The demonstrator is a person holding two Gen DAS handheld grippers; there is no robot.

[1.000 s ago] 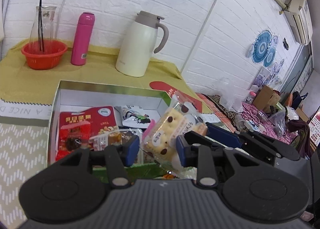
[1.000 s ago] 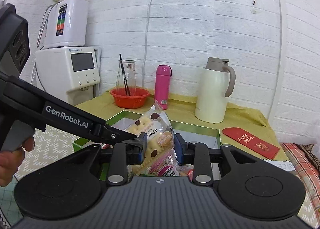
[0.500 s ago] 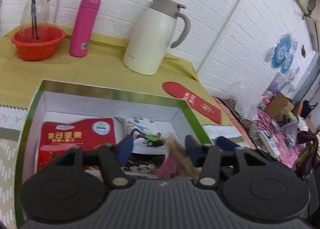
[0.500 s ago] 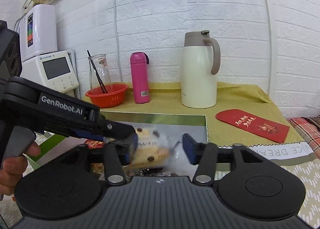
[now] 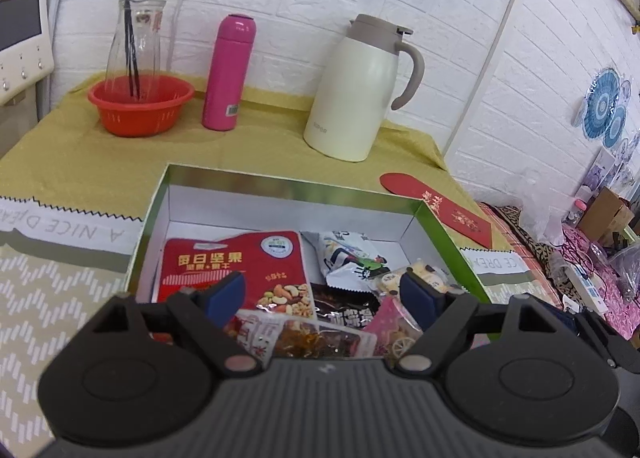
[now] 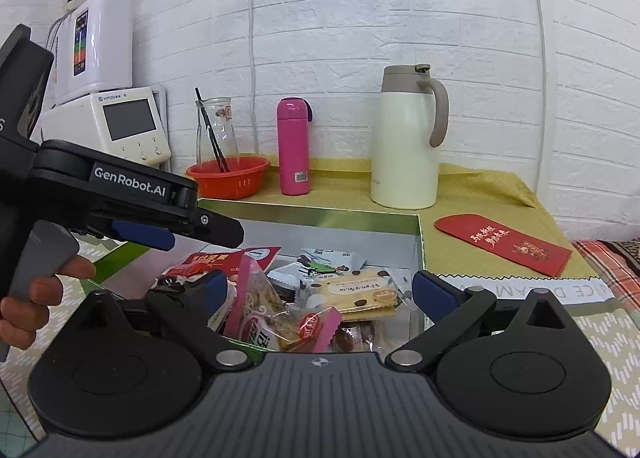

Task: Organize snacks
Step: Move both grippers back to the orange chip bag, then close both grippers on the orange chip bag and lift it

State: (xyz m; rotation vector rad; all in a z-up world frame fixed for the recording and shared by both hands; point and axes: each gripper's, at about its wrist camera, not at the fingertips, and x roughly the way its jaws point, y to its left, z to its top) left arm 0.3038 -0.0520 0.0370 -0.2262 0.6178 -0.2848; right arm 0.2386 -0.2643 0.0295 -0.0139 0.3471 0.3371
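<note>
The biscuit packet lies flat in the green box, long axis crosswise, just ahead of the right tool; both tools' jaws have just opened wide, empty, left tool alongside

Bright, even, diffuse light; soft shadows only. Both views sharp, with strong fisheye curvature and dark vignetted corners at the edges.
</note>
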